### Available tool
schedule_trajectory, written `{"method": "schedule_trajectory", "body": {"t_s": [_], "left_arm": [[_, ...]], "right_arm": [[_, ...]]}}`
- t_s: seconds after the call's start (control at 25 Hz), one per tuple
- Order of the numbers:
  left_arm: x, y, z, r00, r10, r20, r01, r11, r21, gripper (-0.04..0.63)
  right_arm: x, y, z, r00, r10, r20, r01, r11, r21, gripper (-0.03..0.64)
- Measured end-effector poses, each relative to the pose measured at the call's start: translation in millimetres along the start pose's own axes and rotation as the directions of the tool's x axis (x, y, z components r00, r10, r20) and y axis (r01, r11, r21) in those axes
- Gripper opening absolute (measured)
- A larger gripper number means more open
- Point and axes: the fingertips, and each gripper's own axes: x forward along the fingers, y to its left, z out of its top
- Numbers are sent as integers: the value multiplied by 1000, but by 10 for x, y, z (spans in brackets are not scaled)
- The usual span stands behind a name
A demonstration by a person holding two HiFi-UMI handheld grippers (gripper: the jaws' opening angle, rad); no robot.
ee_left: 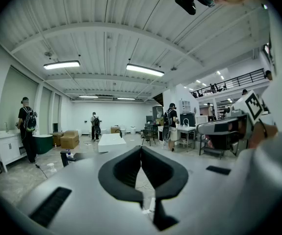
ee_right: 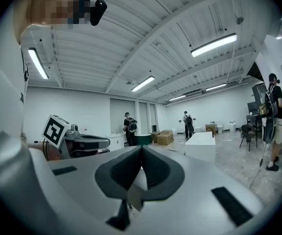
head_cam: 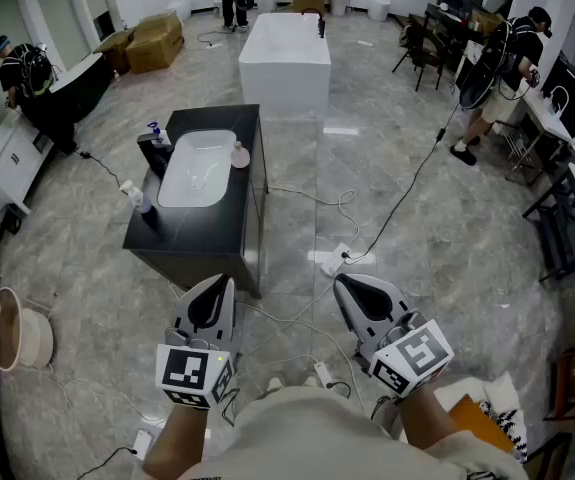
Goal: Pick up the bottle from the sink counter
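Right now both of my grippers hang low in front of me, well apart from the sink counter (head_cam: pixel 189 236), which stands across a stretch of grey floor (head_cam: pixel 437 298). My left gripper (head_cam: pixel 227 282) has its jaws pressed fully together with nothing between them; its own view shows the dark pads meeting in a thin line. My right gripper (head_cam: pixel 340 281) is closed the same way and is just as empty. From my head the counter is a black cabinet with a white basin (head_cam: pixel 199 168) sunk into its top. A pinkish bottle (head_cam: pixel 239 154) stands just beside the basin's right rim, and a blue-topped bottle (head_cam: pixel 153 132) stands near the far left corner. A white bottle (head_cam: pixel 137 196) sits at the counter's left edge, but I cannot tell whether it is on the top or just beside it. All three are too small for me to make out caps or labels, and I cannot tell which is the one to pick up. In the left gripper view the counter is only a dark sliver (ee_left: pixel 85 155) above my gripper's grey body, which blocks the lower half of that view. The same grey body fills the lower half of the right gripper view, and I cannot find the counter there. My forearms are cut off at the bottom of the head view.
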Motion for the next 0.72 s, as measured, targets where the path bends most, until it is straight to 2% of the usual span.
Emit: {"method": "schedule_trajectory", "body": {"t_s": [0.24, 0.6, 0.72], "left_arm": [[11, -118, -32, 1000, -2, -15, 2, 1000, 4, 6], [156, -277, -66, 999, 26, -33, -26, 1000, 13, 6], [210, -365, -104, 998, 44, -44, -41, 997, 58, 6]], "right_arm": [[-95, -91, -41, 1000, -25, -9, 25, 1000, 5, -3], [-167, -237, -164, 1000, 1, -27, -1, 1000, 3, -3], [-195, -304, -199, 1000, 7, -28, -7, 1000, -3, -3]]}}
